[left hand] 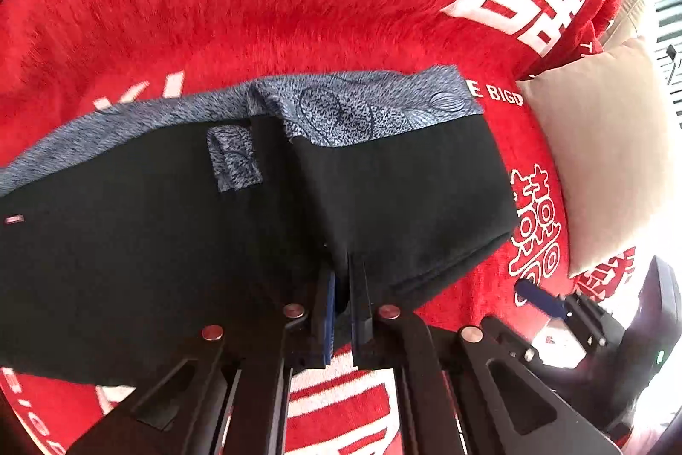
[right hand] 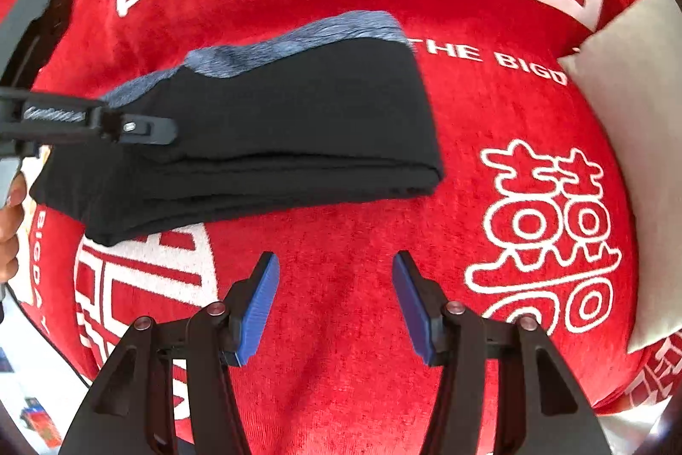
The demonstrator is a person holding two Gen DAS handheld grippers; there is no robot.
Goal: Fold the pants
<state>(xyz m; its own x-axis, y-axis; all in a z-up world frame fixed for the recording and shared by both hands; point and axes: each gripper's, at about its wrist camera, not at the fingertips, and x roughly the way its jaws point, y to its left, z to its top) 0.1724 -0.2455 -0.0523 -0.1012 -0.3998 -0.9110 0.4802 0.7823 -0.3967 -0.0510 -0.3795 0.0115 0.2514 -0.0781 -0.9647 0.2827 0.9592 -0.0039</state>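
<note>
Two hand-held grippers over folded pants

Two hand-held grippers work above a red blanket (right hand: 341,139) printed with white characters. The left hand-held gripper (left hand: 343,276) is clamped on the near edge of the black pants (left hand: 170,241), whose blue patterned waistband lining (left hand: 354,109) shows along the far side. The right hand-held gripper (right hand: 336,301) hangs with its jaws apart and nothing between them, just short of the folded pants. A beige cushion (right hand: 631,156) lies at the right.

Black pants (right hand: 273,139) with blue-grey patterned lining lie folded, layered.
</note>
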